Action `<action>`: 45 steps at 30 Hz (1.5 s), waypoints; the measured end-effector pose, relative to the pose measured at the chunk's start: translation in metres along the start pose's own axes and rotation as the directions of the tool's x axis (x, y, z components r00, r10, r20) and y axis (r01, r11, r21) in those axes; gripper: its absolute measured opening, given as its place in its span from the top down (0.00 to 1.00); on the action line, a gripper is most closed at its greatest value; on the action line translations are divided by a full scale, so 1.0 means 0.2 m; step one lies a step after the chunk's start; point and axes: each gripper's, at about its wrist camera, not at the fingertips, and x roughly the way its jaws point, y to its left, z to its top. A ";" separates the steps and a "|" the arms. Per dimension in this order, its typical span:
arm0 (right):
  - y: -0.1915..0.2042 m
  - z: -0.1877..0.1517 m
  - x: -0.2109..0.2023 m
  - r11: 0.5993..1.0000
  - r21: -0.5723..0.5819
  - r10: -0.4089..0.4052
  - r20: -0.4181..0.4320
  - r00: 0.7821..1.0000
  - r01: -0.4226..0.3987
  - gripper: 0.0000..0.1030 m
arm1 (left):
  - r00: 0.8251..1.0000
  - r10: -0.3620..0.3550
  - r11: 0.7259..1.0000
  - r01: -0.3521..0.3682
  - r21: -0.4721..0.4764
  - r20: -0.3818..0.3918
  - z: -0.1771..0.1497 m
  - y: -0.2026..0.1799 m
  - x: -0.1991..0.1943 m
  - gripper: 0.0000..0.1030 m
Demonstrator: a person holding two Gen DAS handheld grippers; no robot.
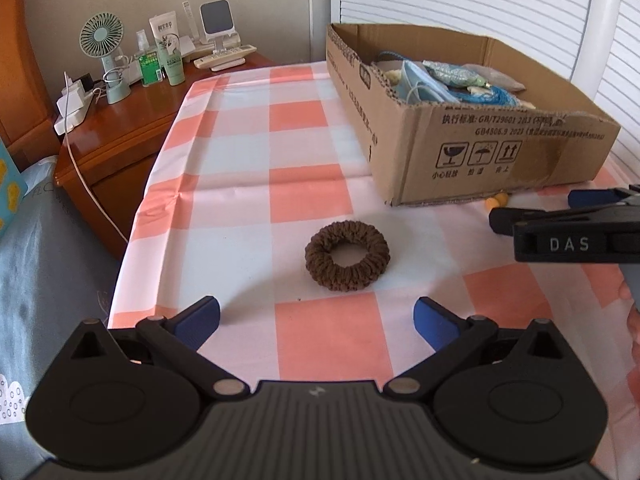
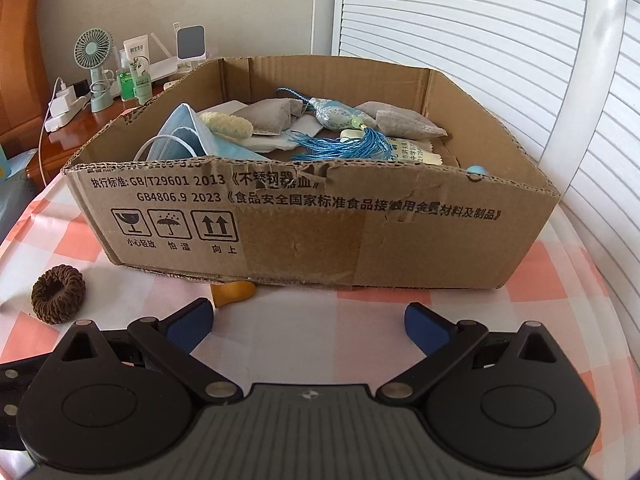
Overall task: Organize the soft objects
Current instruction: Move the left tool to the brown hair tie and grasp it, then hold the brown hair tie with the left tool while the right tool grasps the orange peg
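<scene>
A brown scrunchie lies on the checked tablecloth, just ahead of my open, empty left gripper. It also shows in the right wrist view at the far left. A cardboard box holds a blue face mask, grey pouches, a sachet with a blue tassel and a yellow knitted piece. My right gripper is open and empty in front of the box. It shows from the side in the left wrist view. A small yellow soft object lies at the box's front edge.
A wooden nightstand at the left carries a small fan, bottles, a tube, chargers and remotes. White slatted doors stand behind the box. Grey bedding lies left of the table. A white curved bar runs at the right.
</scene>
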 end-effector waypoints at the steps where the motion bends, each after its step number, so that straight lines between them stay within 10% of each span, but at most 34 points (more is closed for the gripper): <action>1: 0.00 0.00 0.00 1.000 -0.006 0.006 0.001 1.000 -0.006 0.00 | 1.000 -0.007 1.000 0.007 -0.008 0.013 0.00 0.00 0.00 0.00; 8: -0.02 0.00 0.00 0.999 -0.033 0.033 0.012 0.999 -0.033 0.00 | 0.999 -0.018 0.999 0.019 -0.046 0.037 0.02 0.01 0.03 0.07; 18: -0.03 -0.02 -0.01 0.994 -0.079 0.081 0.023 0.996 -0.079 0.00 | 0.997 -0.022 0.998 0.026 -0.049 0.076 0.08 -0.05 0.03 0.61; 29: 0.10 -0.02 -0.06 0.938 -0.221 0.282 0.032 0.959 -0.268 0.18 | 0.998 0.002 0.997 0.003 -0.072 0.066 0.08 -0.01 0.03 0.62; 45: 0.13 -0.01 -0.06 0.919 -0.244 0.328 0.035 0.944 -0.310 0.31 | 0.998 -0.001 0.997 0.006 -0.074 0.065 0.08 0.00 0.03 0.62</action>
